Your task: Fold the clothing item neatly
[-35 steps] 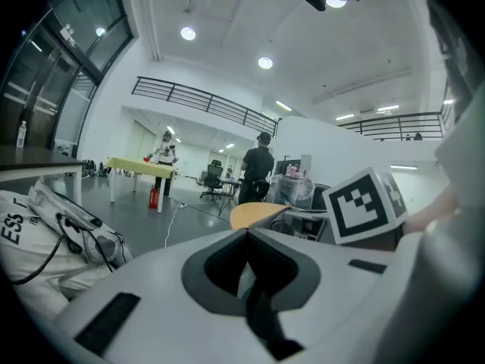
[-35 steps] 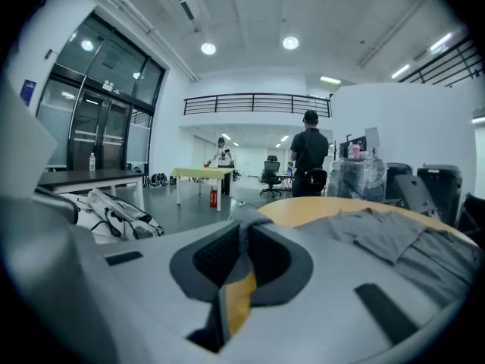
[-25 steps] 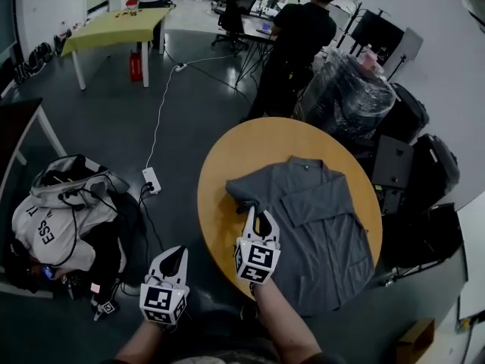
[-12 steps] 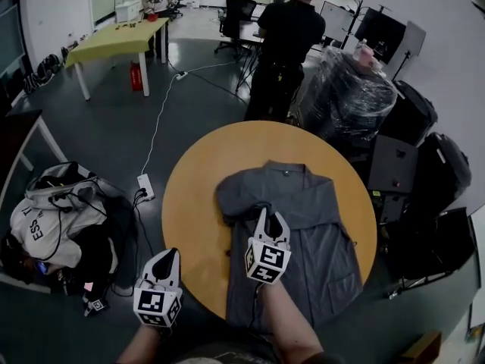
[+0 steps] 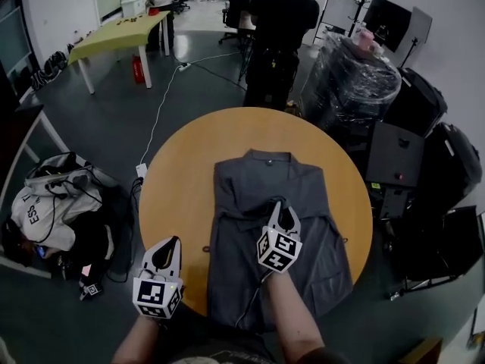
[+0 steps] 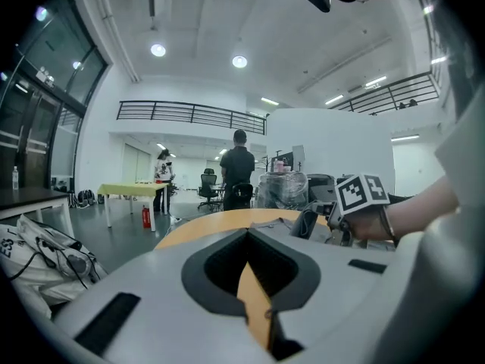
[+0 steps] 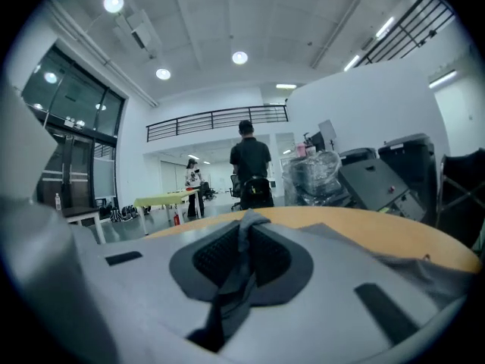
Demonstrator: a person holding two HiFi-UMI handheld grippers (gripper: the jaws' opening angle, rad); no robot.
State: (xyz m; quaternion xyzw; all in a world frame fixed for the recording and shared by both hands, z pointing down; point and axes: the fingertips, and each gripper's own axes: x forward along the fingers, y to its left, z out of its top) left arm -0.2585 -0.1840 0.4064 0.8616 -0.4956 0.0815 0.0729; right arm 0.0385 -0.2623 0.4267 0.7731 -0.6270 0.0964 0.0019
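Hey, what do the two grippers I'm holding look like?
The left gripper and right gripper match: pale grey shells whose broad fingers taper to a point, lined with dark textured pads. Each carries a white cube printed with black square markers. The forearms are bare; no sleeves show.

On the white bundle point(image 5: 47, 207) lying on the floor at the left, dark capital letters read roughly "ESS"; further letters are creased and unclear. No other print is legible.
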